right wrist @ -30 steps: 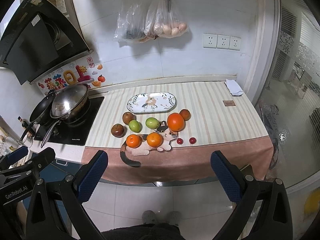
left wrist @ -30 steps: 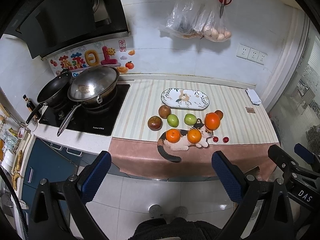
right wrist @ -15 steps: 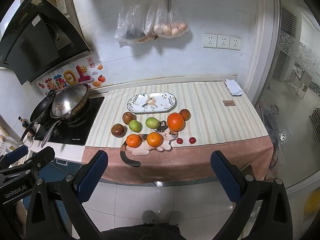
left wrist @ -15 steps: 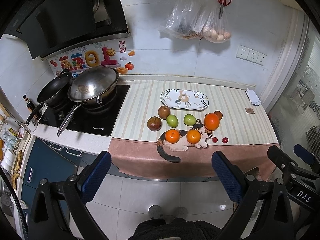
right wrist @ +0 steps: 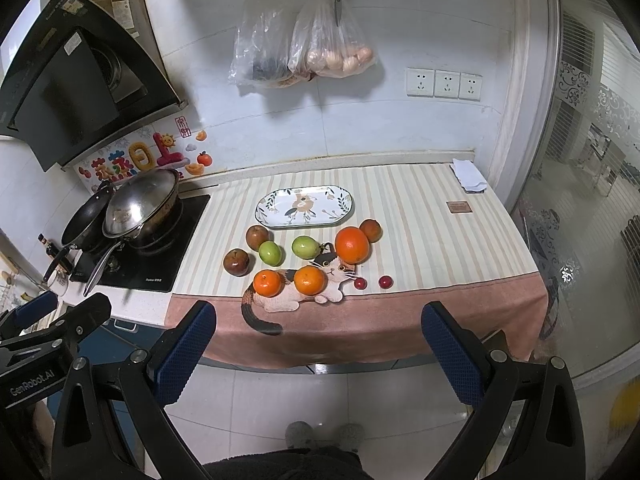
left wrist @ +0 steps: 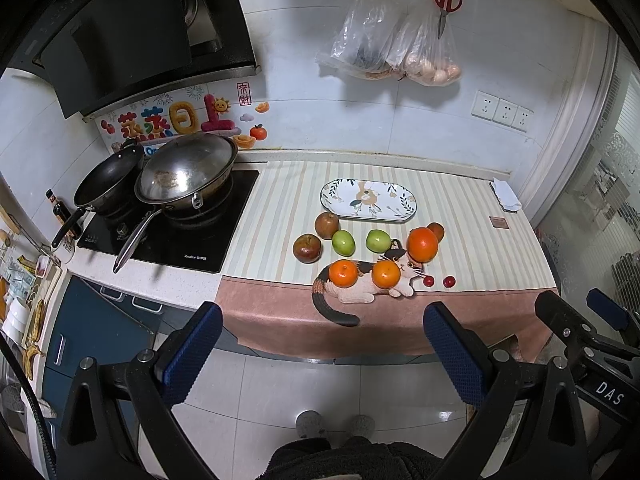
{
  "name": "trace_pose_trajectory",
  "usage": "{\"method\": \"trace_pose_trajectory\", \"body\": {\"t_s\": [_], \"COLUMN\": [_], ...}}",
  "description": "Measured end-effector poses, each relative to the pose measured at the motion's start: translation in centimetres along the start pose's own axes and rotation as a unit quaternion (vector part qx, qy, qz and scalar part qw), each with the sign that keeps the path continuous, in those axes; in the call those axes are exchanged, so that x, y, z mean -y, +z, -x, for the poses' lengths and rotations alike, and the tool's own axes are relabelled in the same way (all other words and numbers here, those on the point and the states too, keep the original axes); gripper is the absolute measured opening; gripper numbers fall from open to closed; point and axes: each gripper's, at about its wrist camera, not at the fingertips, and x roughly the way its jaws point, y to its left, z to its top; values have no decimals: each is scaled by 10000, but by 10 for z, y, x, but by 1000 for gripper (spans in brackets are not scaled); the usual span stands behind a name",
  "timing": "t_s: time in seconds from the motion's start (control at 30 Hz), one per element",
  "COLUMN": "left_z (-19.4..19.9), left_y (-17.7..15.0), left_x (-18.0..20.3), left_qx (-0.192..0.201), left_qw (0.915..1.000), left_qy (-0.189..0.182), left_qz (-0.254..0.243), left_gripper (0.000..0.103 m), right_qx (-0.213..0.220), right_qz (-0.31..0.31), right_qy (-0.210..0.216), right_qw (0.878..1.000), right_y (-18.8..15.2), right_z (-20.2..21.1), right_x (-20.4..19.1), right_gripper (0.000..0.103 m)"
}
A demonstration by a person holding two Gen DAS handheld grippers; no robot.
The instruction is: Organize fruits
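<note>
both grippers, left gripper (left wrist: 322, 354) and right gripper (right wrist: 318, 352), are hanging wide apart and empty low in frame. the oval plate (right wrist: 262, 212) is sitting bare mid-frame, the big orange (right wrist: 351, 245) just below-right of it, and two cherries (right wrist: 361, 283) are lying lowest.

small brown fruit (left wrist: 437, 231) half behind big orange (left wrist: 422, 244)

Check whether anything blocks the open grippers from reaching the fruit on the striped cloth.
Nothing visible does. Left gripper and right gripper are both open, held back from the counter edge, with only bare floor and the cloth's hanging pink edge before the nearest orange tangerines.
</note>
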Motion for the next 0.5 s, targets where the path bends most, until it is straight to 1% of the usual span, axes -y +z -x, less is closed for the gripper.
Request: {"method": "trace_pose_trajectory", "body": {"t_s": [0.13,0.23,0.3,0.4,0.5], "left_z": [-3,-12,-23,-58,-101], "left_y": [3,12,19,39,50], "left_x": [0,1,3,10,13], "left_qx": [30,92,98,-37,-360], "left_qw": [10000,9997,9992,9984,9971], "left_qy": [55,211,345,526,642], "left_qz": [46,108,172,185,184], "left_gripper": [103,103,103,103,103], "right_qx": [6,-15,-142,-326,-548], "right_qz": [-131,-271,-349,-394,-420], "right_qy": [59,148,211,181,241], "right_qw": [9999,9995,9991,9985,9973], "right_y": [7,13,18,21,26], "right_z": [-6,-25,-44,-73,-107], "right_x": [8,20,27,38,48], "right_gripper": [103,103,103,103,103]}}
